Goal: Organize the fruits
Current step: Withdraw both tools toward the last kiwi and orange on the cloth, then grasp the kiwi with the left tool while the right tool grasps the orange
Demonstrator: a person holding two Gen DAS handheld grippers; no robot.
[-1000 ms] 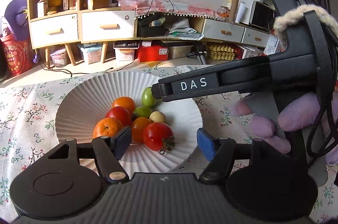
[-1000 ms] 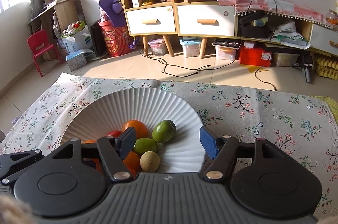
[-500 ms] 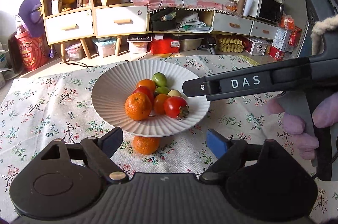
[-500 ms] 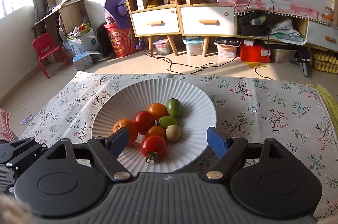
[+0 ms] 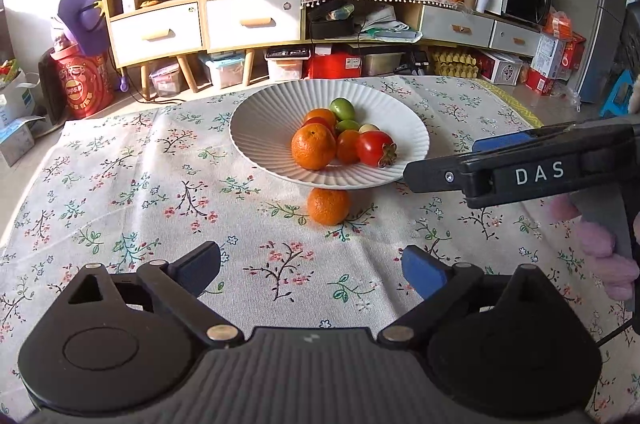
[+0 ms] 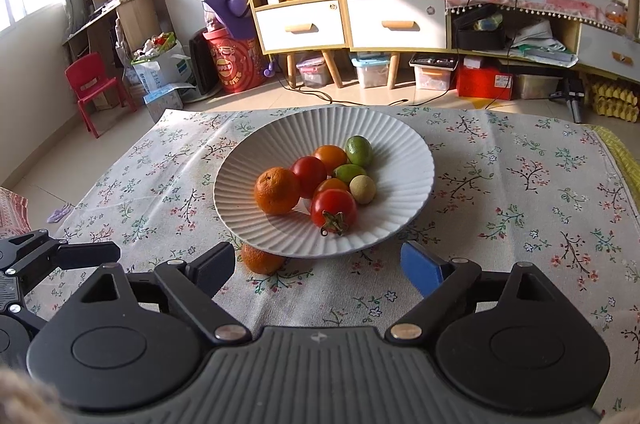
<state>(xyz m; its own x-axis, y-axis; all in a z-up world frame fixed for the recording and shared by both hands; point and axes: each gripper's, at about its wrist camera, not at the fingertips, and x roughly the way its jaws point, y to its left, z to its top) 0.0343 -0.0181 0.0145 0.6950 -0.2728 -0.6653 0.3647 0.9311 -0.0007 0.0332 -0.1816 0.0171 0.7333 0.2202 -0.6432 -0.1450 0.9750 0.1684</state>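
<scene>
A lone orange (image 5: 328,206) lies on the flowered tablecloth (image 5: 160,192), tucked against the near rim of a white ribbed plate (image 5: 260,144) heaped with fruit (oranges, tomatoes, green limes). It sits ahead of both tools, outside their jaws. The left gripper (image 5: 310,270) hangs wide open, holding nothing; the right gripper (image 6: 318,266), equally spread and empty, hovers just short of the plate.
</scene>
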